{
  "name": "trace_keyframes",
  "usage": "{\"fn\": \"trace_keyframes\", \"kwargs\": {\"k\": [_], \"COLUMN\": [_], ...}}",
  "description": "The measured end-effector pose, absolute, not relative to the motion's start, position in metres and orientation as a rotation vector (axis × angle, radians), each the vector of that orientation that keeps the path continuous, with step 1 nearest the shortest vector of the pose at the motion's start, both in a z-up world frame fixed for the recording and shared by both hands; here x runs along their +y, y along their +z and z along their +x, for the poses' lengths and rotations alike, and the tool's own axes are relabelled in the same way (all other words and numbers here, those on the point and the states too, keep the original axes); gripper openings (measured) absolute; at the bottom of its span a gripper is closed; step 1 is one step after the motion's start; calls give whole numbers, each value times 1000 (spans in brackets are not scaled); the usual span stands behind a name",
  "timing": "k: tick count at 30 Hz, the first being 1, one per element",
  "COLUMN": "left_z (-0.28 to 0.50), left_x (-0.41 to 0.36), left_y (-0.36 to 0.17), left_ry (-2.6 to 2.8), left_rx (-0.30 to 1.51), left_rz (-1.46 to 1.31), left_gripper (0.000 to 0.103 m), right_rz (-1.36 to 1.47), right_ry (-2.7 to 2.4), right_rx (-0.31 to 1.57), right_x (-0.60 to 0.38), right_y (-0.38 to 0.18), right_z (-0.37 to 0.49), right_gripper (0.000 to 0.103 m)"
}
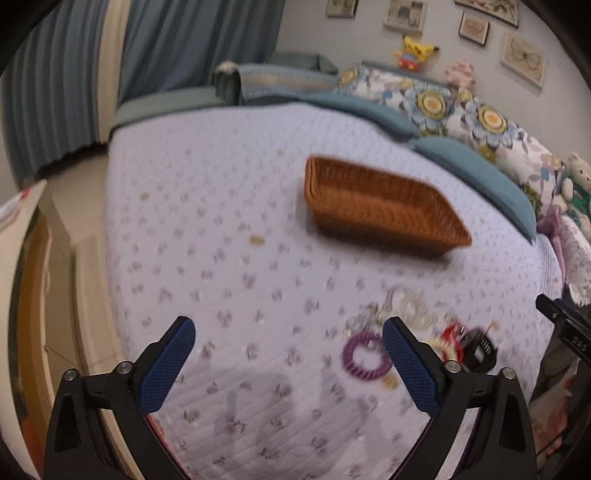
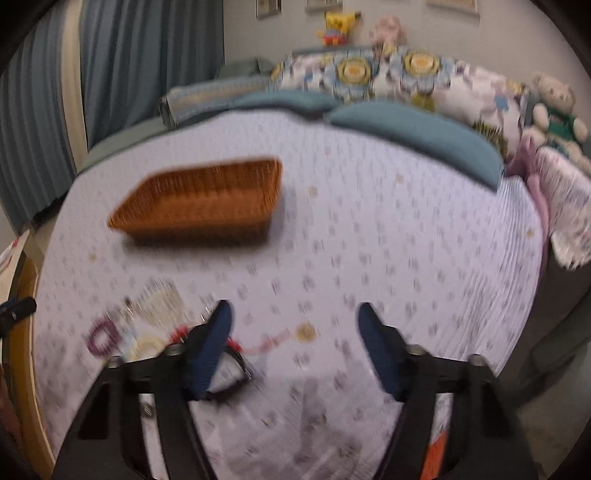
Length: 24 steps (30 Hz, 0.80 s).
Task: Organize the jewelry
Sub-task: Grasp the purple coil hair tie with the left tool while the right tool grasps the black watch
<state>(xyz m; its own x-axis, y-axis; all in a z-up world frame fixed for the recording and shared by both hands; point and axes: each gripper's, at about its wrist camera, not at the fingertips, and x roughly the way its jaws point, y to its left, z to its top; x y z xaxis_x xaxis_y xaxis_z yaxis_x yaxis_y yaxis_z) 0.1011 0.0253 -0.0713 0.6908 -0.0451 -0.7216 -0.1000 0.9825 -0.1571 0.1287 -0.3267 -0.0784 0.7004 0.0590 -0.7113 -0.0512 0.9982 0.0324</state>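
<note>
Both tongs (image 1: 288, 343) (image 2: 295, 325) spread, empty; blurred jewelry pile (image 1: 410, 332) partly behind one pad (image 1: 410, 369).

Jewelry pile (image 1: 417, 332) blurred, pieces indistinct; part hidden behind right gripper's fingers (image 2: 212, 350)

Wicker baskets: we count one basket (image 1: 384, 206), middle of the left wrist view.
Purple coil bands: we see one purple band (image 1: 365, 356), lower right.
Teal pillows: we count two pillows (image 2: 413, 131), upper part of the right wrist view.
Plush toys: we make out three toys (image 2: 338, 22), upper right.
Jewelry pieces: we find the jewelry heap (image 1: 410, 314) too blurred to count.
</note>
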Motion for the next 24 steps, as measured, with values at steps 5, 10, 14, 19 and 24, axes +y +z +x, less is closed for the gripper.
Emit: {"fn": "trace_keyframes", "kwargs": {"k": [5,10,14,19,24], "left_z": [110,121,130,142,153], "left_x": [12,-8,-14,-13,-19], "left_y": [-103,-122,-133,-142,-146], "left_ry": [-64,-122,-151,-174,-172], "left_rx": [908,963,1007,1047,1074], "left_rz": [-208,-206,-228,-268,-268], "left_gripper": [75,61,37,33,27], "right_rz": [81,108,48,-13,-24], "right_ry": [141,214,222,251,294], "right_rx": [893,934,981,1013,1053], "right_x": [-338,-322,-303,-291,-286], "right_y": [-112,-120,-125,-134,-144], "right_z": [130,137,149,162,173], "right_gripper": [57,54,43,37,30]}}
